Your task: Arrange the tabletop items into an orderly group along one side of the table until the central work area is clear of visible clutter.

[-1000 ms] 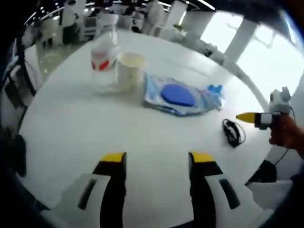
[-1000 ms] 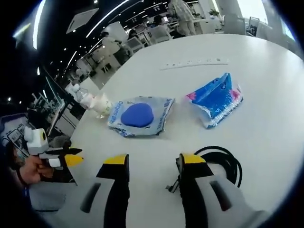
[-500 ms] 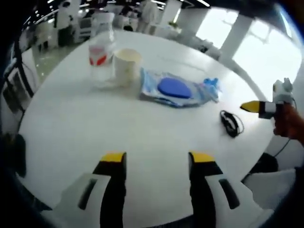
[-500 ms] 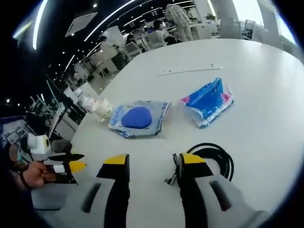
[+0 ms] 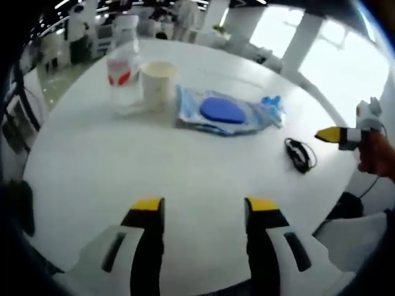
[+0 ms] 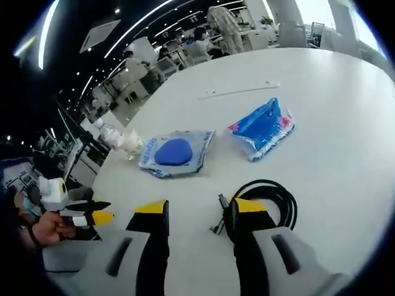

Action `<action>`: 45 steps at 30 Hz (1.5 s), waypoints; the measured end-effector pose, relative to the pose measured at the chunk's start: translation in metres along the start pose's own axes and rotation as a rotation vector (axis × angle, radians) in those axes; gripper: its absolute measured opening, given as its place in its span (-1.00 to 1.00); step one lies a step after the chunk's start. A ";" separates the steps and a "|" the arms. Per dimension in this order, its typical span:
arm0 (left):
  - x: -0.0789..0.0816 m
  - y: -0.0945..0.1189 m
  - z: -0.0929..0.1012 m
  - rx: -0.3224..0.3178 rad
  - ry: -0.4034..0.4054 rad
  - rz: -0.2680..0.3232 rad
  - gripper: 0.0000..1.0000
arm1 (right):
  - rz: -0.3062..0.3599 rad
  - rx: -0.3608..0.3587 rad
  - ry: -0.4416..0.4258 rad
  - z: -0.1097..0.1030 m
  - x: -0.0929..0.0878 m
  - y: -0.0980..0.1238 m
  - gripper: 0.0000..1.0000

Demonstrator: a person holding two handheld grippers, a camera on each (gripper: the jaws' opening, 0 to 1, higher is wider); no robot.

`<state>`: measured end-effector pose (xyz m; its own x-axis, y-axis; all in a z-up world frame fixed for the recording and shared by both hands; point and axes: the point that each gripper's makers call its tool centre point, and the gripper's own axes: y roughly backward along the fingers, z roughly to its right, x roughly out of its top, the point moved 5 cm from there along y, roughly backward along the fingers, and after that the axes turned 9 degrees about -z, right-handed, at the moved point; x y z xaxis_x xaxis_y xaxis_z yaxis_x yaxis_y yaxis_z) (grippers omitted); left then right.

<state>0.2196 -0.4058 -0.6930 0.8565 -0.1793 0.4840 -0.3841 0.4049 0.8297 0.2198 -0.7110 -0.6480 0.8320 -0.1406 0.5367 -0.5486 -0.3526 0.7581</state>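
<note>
Claws released over the round white desk

Both claws hang with jaws apart, grasping nothing. Ahead of the left claw (image 5: 200,213), beyond bare desk (image 5: 123,160), stand a bottle (image 5: 121,73) and cup (image 5: 155,82) touching, a wipes pack (image 5: 216,113) beside them. Just beyond the right claw (image 6: 197,213) lies a black cable (image 6: 265,198); a blue pouch (image 6: 260,127) sits farther ahead.

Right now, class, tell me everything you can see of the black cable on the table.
The black cable is a thin cord wound into a loose flat coil, with a small plug end sticking out at one side. It lies on the white table just beyond the right gripper, whose jaws stand apart. In the left gripper view it lies apart from the blue packets.
</note>
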 end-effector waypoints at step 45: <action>-0.005 -0.002 0.011 -0.041 0.008 -0.016 -0.01 | 0.015 -0.040 -0.025 0.041 0.002 0.016 -0.19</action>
<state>0.2124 -0.4153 -0.6941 0.8650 -0.1793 0.4687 -0.3560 0.4388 0.8250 0.2160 -0.7554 -0.6497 0.8254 -0.1686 0.5387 -0.5631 -0.3128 0.7649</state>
